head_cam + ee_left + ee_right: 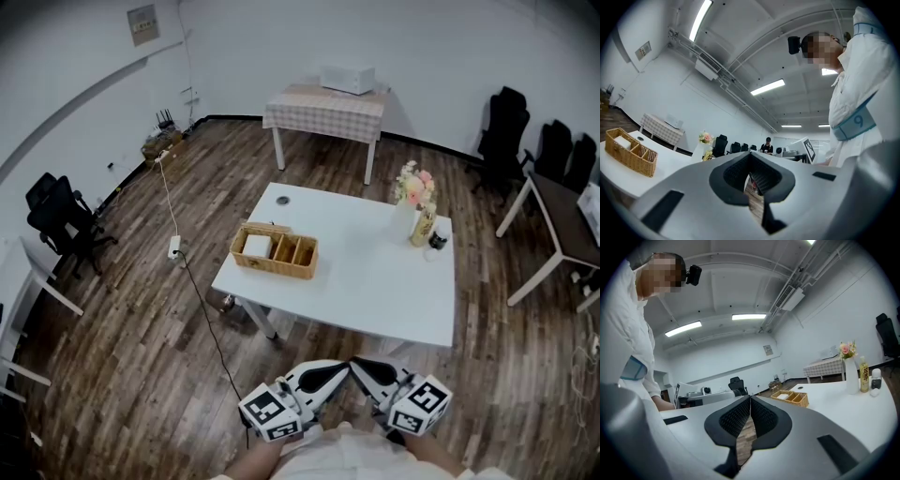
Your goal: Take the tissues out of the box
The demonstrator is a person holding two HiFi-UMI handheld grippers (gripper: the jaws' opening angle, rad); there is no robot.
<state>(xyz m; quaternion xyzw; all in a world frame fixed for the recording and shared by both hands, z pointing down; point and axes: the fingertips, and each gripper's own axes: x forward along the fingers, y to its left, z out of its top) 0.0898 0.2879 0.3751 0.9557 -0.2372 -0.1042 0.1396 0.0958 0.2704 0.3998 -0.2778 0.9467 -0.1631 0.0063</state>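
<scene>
Head view is looking down on a white rectangular surface standing on a dark plank floor. A woven wicker box, oblong and split into compartments, is sitting near the surface's left edge. The tissues are lying as a flat white block in its leftmost compartment, untouched. At the far right corner a white vase of pink and cream flowers is standing just beside a slim yellow bottle, whose label is carrying dark print too small to read. A small dark-capped jar is sitting next to the bottle. Behind, a second surface draped in checked cloth is bearing a boxy white microwave.

Both grippers are hanging low by the person's body, well apart from the box. The left gripper and right gripper are each carrying a cube printed with black-and-white square markers, with no letters. In the left gripper view the fingers, grey shells lined with ribbed black pads, are pressing together with nothing between them. In the right gripper view the right fingers are likewise clenched tip to tip on nothing.
</scene>
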